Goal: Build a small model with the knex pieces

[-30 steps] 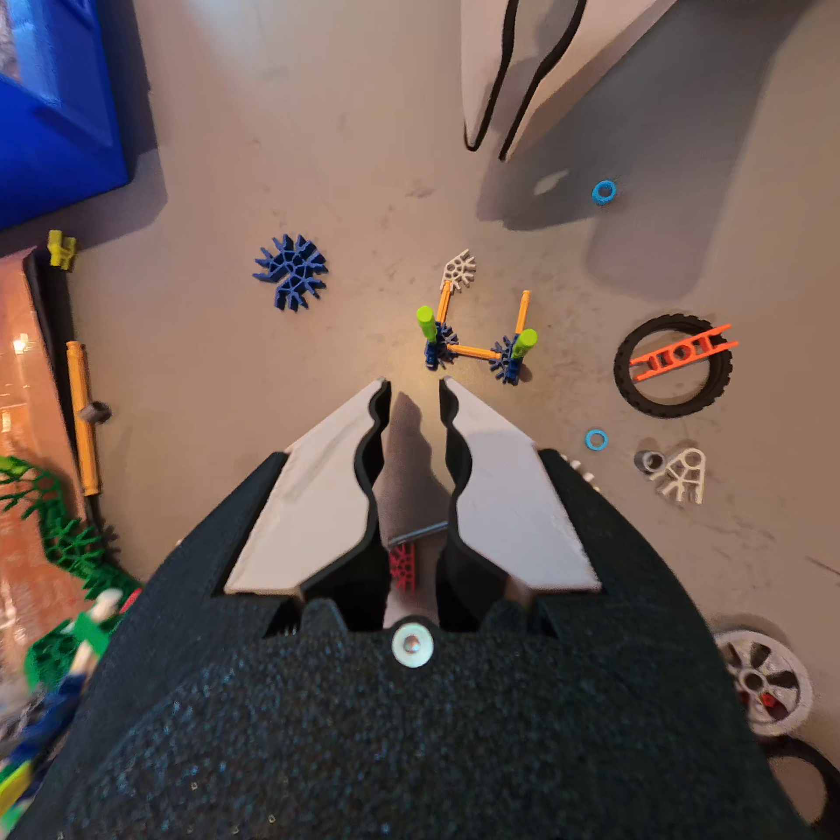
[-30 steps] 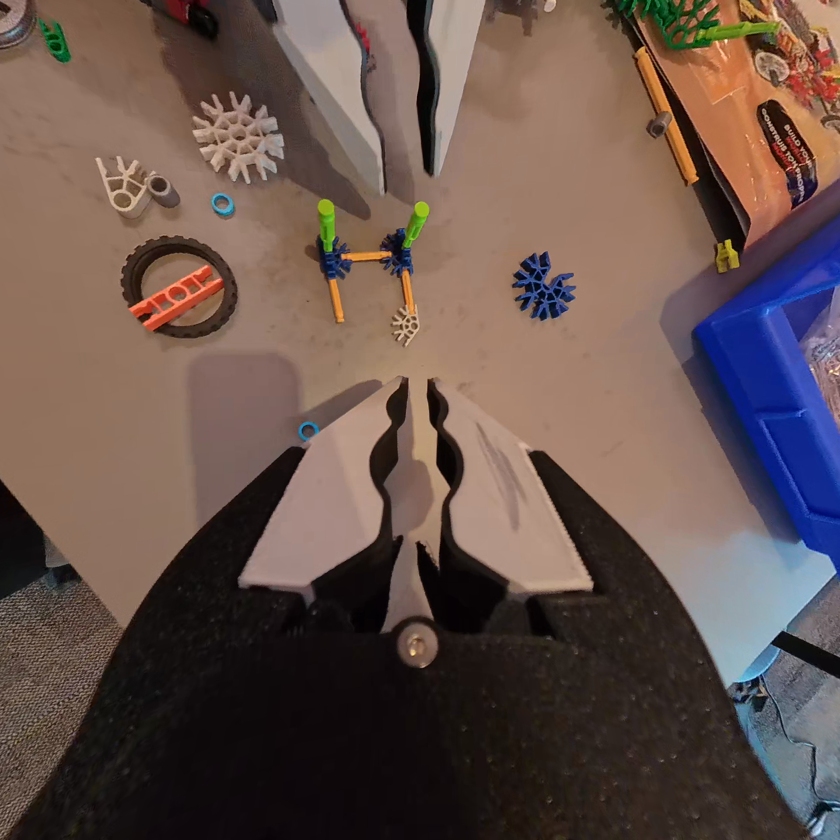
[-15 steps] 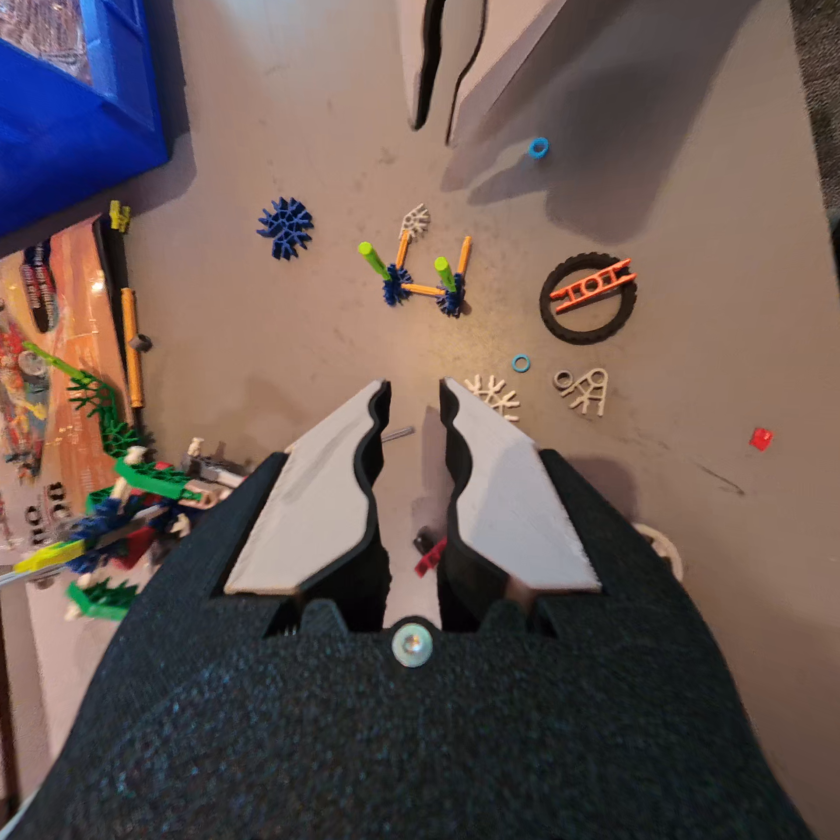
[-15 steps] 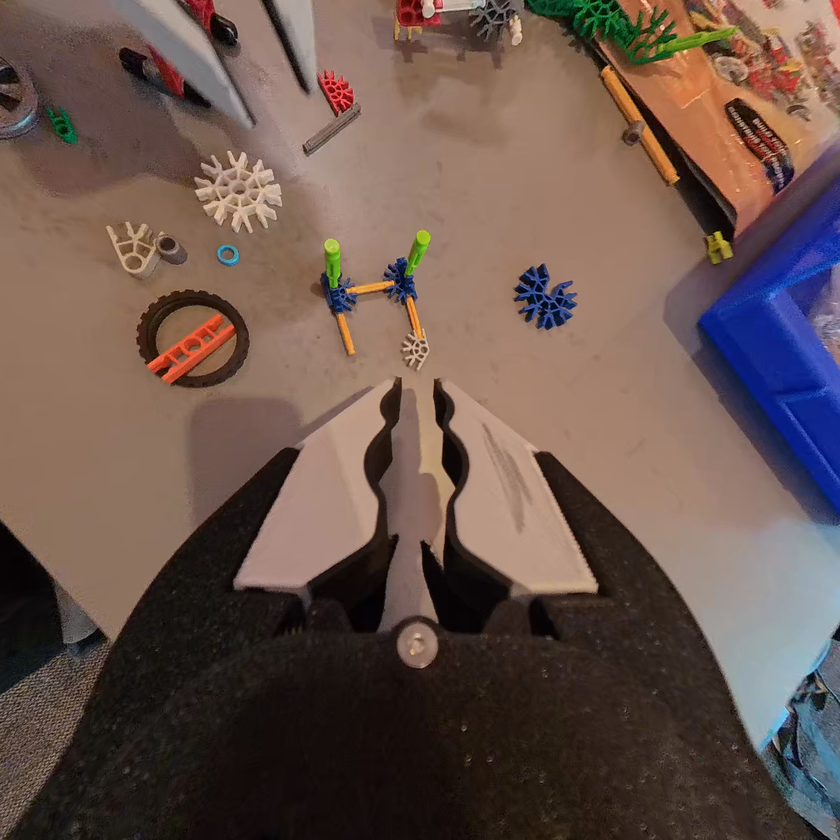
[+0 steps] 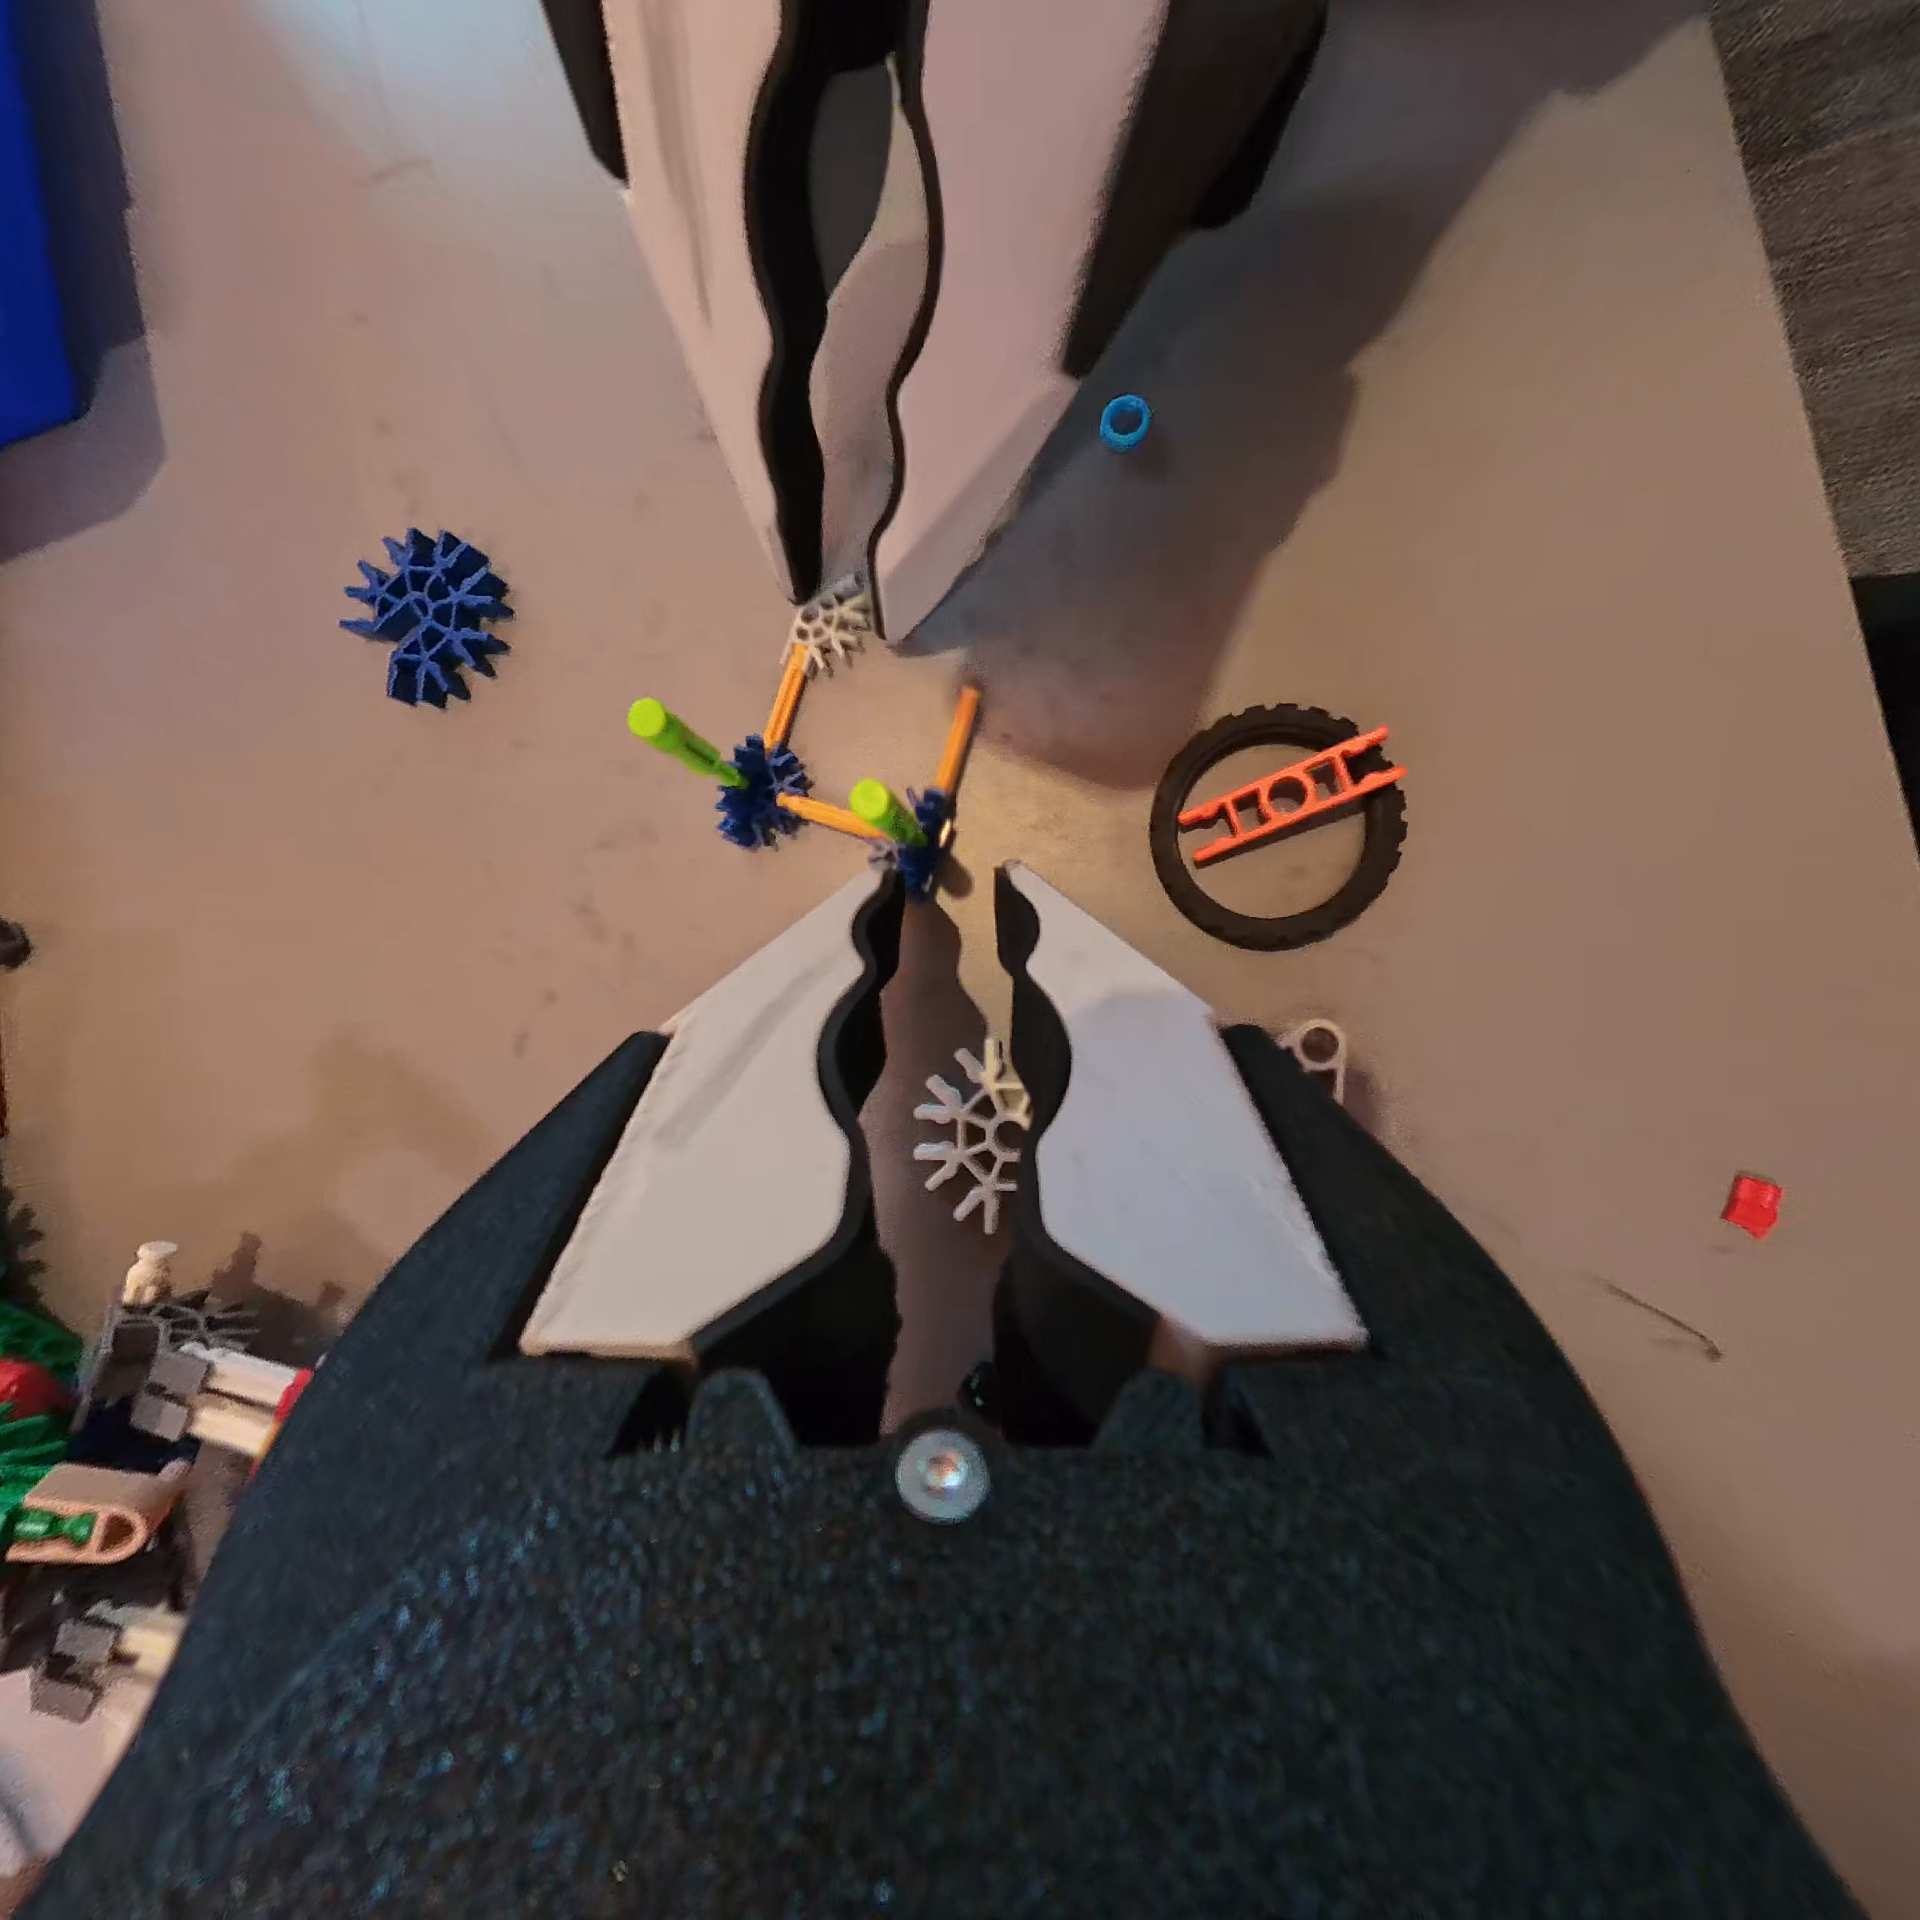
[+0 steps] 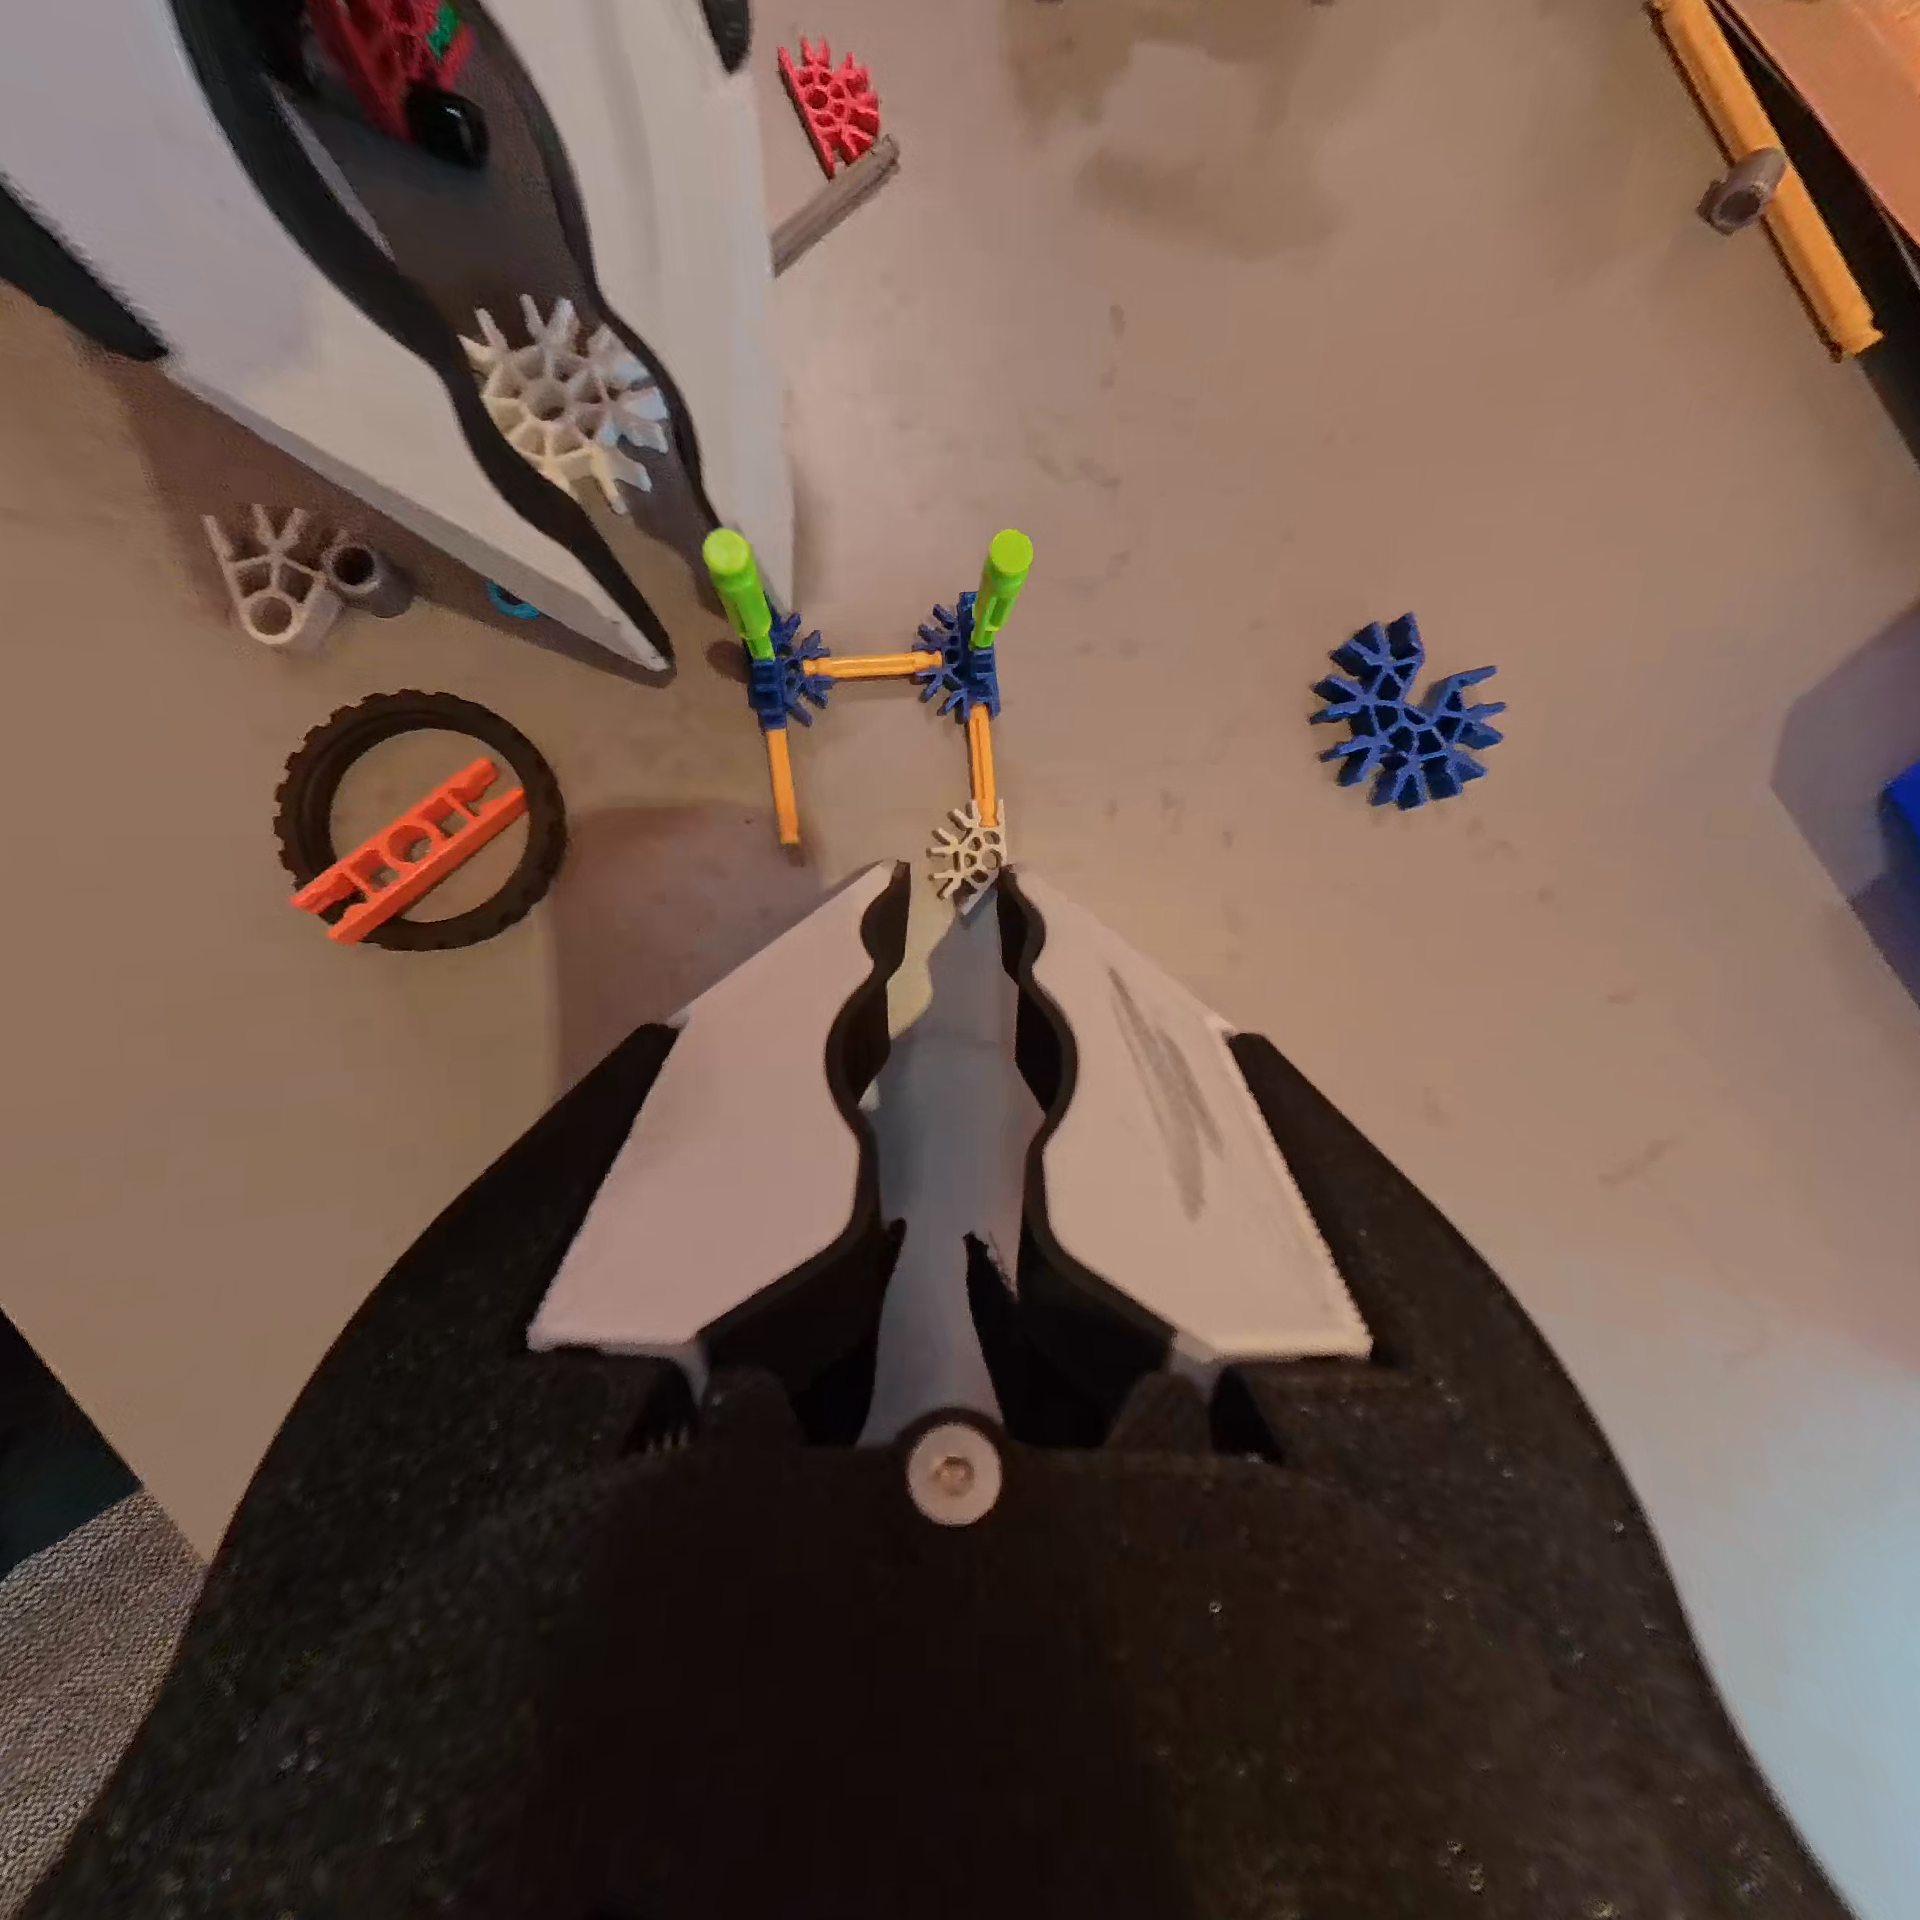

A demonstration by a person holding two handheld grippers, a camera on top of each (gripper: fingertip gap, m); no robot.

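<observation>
Jaws, left: the left gripper [image 5: 945,883] stands parted and empty. One tip is just beside the nearer blue connector [image 5: 923,847] of the rod assembly [image 5: 831,816].
Jaws, right: the right gripper [image 6: 951,878] is parted by a narrow gap. Its tips are at the small white fan connector [image 6: 966,852], one of them touching it. No clamp on the part is visible.
Change: half a second ago both grippers stood well back from the assembly. Now they meet it from opposite sides, with the left tips at a blue hub and the right tips at the white end piece. The assembly lies where it did relative to the tyre [image 5: 1169,831].
Location: the assembly rests on the counter [image 5: 1558,520], between the two grippers.
Long axis: a short orange cross rod [image 6: 873,665] joins the two blue hubs and runs left to right in the right wrist view.
Pointing: two orange legs [image 6: 781,784] run from the hubs toward the right gripper. Only one carries the white fan connector. Two green rods [image 6: 740,592] rise from the hubs, roughly upright.
Under left gripper: a white snowflake connector [image 5: 971,1127] lies on the counter between the fingers, ungripped.
Surroundings: a loose blue connector [image 5: 426,618], an orange ladder piece [image 5: 1288,795] across the tyre, and a blue ring [image 5: 1122,423].
</observation>
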